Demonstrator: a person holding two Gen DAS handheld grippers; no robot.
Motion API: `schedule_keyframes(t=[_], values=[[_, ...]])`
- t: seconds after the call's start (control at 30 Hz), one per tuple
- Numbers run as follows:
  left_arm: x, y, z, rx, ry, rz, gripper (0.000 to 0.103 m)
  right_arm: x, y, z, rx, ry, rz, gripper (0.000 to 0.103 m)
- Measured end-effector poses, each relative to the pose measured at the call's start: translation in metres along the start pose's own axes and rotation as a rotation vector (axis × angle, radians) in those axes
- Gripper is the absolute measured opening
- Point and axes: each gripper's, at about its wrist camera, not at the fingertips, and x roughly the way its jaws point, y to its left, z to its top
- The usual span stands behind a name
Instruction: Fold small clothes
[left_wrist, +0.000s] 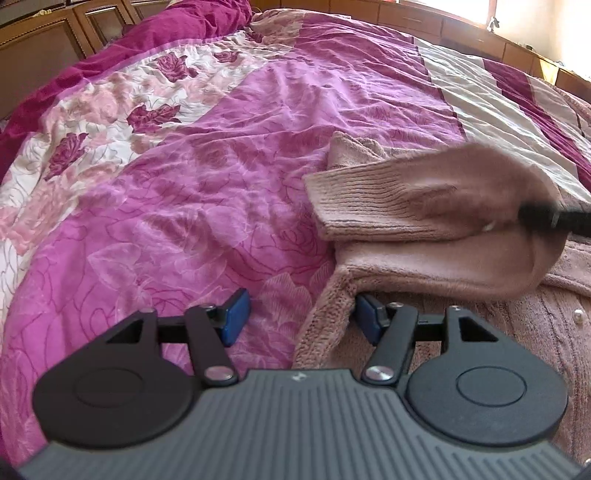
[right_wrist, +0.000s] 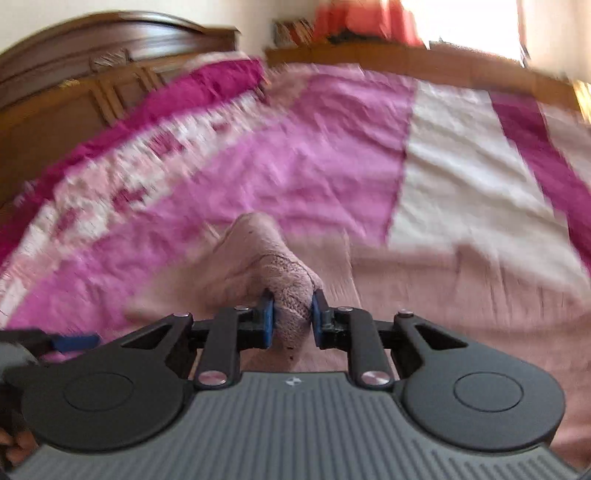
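Scene: a dusty-pink knitted cardigan (left_wrist: 461, 306) lies on a bed, on top of a pink/magenta floral bedspread (left_wrist: 207, 192) with a cream stripe toward the far right. A wooden headboard (right_wrist: 74, 85) runs along the far left edge of the bed.

Left tongs (left_wrist: 301, 323): blue pads stand roughly half open, w/ a clear gap between them. The ribbed side edge of the cardigan runs up through the gap, close against the right pad; the left pad sits over bare bedspread, apart from the knit. Pads do not press on the fabric, so no grip.

Right tongs (right_wrist: 293, 319): nearly closed, blue pads clamped on a bunched fold of the pink knit. The pinched fabric rises in a ridge ahead of the pads. Right wrist view is motion-blurred; detail beyond the pads is soft.

Sleeve (left_wrist: 399, 199): seen from the left wrist view, lifted and laid across the cardigan body, ribbed cuff pointing left toward the open bedspread. The right tongs appear there only as a dark blurred tip at the sleeve's right end.

Cardigan body: spread flat at lower right of the left wrist view; small pearl-like buttons (left_wrist: 578, 315) visible near the right edge.

Left tongs also show at the far left edge of the right wrist view, blue pad only.
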Motion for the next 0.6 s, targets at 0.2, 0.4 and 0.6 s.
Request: schedule_keyframes(t=[0.2,0.4,0.6], values=[[-0.005,0.003,0.002,-0.009,0.021,-0.013,0.063,0.011,-0.027,-0.028,0.138,0.06,0.021,0.051],[-0.021,0.009,0.004,-0.022,0.034,-0.02,0.062,-0.014,-0.013,-0.021,0.082,-0.01,-0.017,0.064],[-0.037,0.017,0.005,-0.026,0.019,-0.001,0.062,-0.032,0.021,-0.007,-0.003,-0.069,0.037,0.07]])
